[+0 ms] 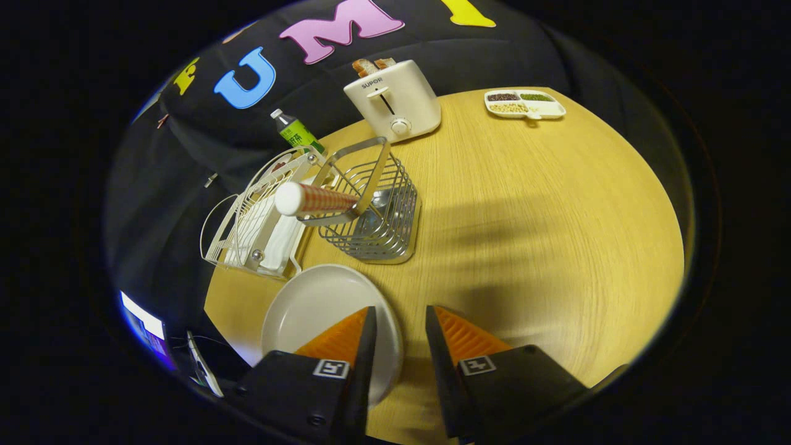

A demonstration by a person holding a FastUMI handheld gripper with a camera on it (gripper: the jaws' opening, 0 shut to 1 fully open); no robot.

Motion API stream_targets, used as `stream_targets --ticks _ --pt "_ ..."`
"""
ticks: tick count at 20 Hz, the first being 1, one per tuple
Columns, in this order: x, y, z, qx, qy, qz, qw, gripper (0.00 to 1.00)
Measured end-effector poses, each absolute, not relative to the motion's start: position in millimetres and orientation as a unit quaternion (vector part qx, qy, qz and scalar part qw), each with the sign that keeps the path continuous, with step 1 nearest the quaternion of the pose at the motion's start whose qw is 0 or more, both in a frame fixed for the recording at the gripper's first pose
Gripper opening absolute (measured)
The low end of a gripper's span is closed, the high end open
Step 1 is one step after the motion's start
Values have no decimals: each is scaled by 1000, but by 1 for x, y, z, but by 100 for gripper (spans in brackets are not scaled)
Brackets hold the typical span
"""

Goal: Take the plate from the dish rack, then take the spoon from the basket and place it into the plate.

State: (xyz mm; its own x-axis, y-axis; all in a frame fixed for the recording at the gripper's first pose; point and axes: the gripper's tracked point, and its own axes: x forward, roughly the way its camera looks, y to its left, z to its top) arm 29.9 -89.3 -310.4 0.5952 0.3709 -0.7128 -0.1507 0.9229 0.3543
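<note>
Flanking claw (400, 318), apart: plate (321, 303), basket (374, 213) beyond, perhaps spoon (315, 199) inside.

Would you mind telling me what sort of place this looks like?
Probably a staged kitchen tabletop in a booth: a toaster, a dish rack and a wire basket share a wooden table.

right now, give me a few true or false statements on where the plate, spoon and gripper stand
1. The plate lies flat on the table. True.
2. The spoon is on the plate. False: it stands in the wire basket, handle leaning out.
3. The gripper is shut on the plate. False: its fingers are apart, one above the plate's rim, gripping nothing.
4. The dish rack stands beside the basket. True.
5. The toaster is beyond the basket. True.
</note>
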Motion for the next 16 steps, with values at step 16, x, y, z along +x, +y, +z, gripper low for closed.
stream_targets --ticks 16 --pt "123 -43 -210 20 160 226 961 96"
